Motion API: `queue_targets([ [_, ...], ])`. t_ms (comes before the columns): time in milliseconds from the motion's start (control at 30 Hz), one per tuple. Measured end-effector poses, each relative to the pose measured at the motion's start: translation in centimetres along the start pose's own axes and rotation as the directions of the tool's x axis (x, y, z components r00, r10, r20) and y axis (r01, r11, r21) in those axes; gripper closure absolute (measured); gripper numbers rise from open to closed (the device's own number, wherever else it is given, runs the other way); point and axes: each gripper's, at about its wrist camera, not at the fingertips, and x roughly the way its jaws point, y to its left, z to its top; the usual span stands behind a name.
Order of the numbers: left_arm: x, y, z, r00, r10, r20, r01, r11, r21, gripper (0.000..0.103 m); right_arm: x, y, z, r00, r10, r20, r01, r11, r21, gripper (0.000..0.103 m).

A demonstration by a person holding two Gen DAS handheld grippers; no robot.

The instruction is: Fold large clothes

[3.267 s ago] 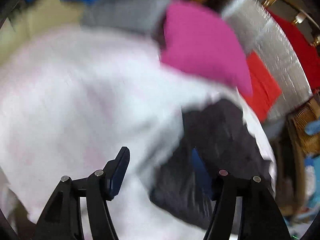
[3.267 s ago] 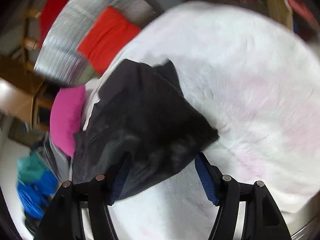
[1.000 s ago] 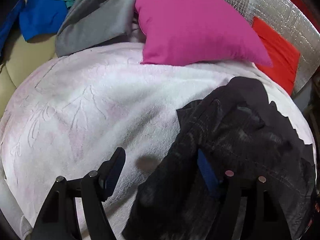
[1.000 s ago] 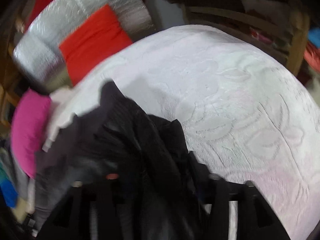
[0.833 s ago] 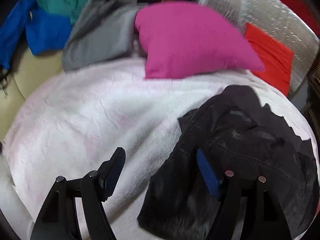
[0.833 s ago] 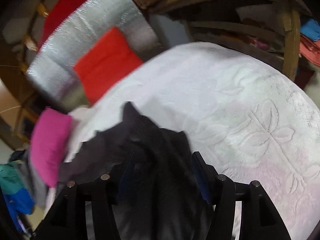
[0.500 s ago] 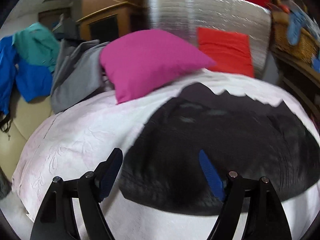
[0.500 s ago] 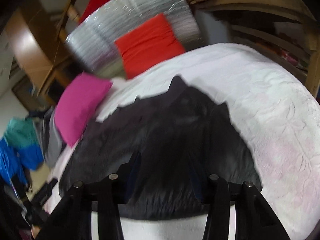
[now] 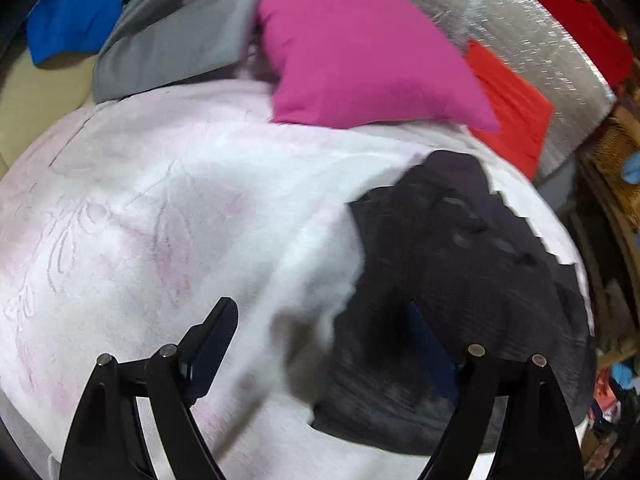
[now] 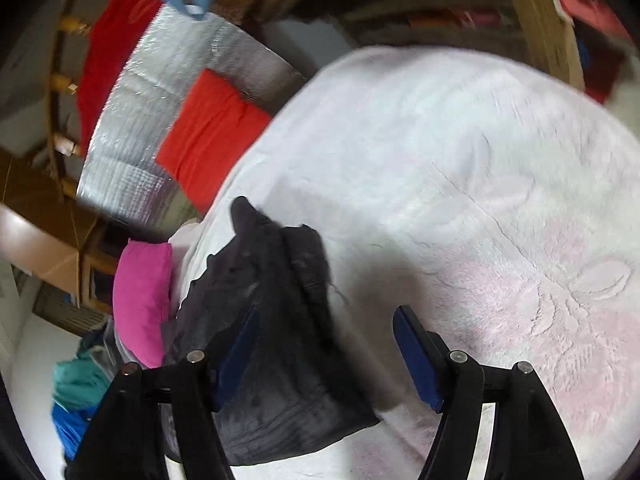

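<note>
Black garment (image 9: 460, 264) lies bunched on the white blanket (image 9: 168, 208) that covers the bed, toward the blanket's right side in the left wrist view and toward its left side in the right wrist view (image 10: 272, 320). The cloth is folded over on itself, with a jagged upper edge, and one pointed corner reaches up toward the red cushion (image 10: 208, 136). The left gripper (image 9: 324, 344) hangs above the left edge of the garment; its fingers stand wide and have just been opening, the left finger (image 9: 212, 340) over bare blanket and the right finger over the dark cloth, and they do not press on anything. The right gripper (image 10: 324, 352) also has its fingers well apart, and they too have just been opening; the left blue pad (image 10: 236, 352) is against the dark cloth, the right one (image 10: 416, 356) is over the blanket, and a fold of the garment lies between them without being squeezed. Behind the garment a magenta pillow (image 9: 360, 56) rests on the far edge of the blanket, with a grey garment (image 9: 172, 44) and a blue one (image 9: 72, 24) to its left. A silver quilted panel (image 9: 520, 48) stands behind the red cushion. Both views are somewhat blurred
</note>
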Motion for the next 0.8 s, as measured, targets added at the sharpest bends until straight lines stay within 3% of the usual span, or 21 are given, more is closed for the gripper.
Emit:
queue_targets([
  [167,0.8,-2.7,-1.4,1.000,0.000,-0.028,0.002,0.997,0.080,0.017,2.6,0.8,-0.2,0.996,0.027,-0.080,-0.029,0.999,-0.022,0.030],
  [267,1.1,-5.1,-2.5,0.995,0.099,0.022,-0.101,0.981,0.168,0.017,4.7,1.9,-1.0,0.994,-0.066,-0.083,0.058,0.994,-0.088,0.033],
  [300,1.1,-5.7,-2.8,0.991,0.128,0.047,-0.135,0.971,0.196,0.017,5.9,2.3,-1.4,0.988,-0.112,-0.107,0.098,0.987,-0.126,0.053],
  [333,1.0,-6.3,-3.0,0.986,0.152,0.073,-0.165,0.961,0.223,0.017,6.7,2.6,-1.7,0.983,-0.132,-0.128,0.112,0.982,-0.152,0.063],
  [367,0.9,-6.8,-3.1,0.980,0.175,0.099,-0.195,0.948,0.250,0.017,6.8,2.9,-1.8,0.982,-0.145,-0.122,0.124,0.978,-0.164,0.064],
  [433,0.4,-7.4,-3.3,0.970,0.204,0.132,-0.234,0.931,0.281,0.017,5.5,4.7,-2.0,0.986,-0.159,-0.044,0.145,0.963,-0.227,0.079],
  [567,-0.1,-7.7,-3.7,0.963,0.214,0.165,-0.256,0.916,0.309,0.017,2.7,7.2,-2.6,0.989,-0.110,0.096,0.135,0.940,-0.314,0.080],
  [633,-0.3,-7.7,-3.8,0.960,0.217,0.178,-0.265,0.908,0.324,0.017,4.7,6.3,-2.5,0.978,-0.204,0.048,0.209,0.927,-0.311,0.079],
  [700,-0.5,-7.8,-3.9,0.957,0.220,0.191,-0.275,0.901,0.335,0.017,6.9,4.6,-2.4,0.970,-0.235,-0.059,0.212,0.943,-0.258,0.077],
  [800,-0.7,-7.9,-3.9,0.951,0.223,0.213,-0.288,0.891,0.351,0.017,5.9,5.2,-1.8,0.975,-0.220,-0.020,0.207,0.943,-0.261,0.077],
])
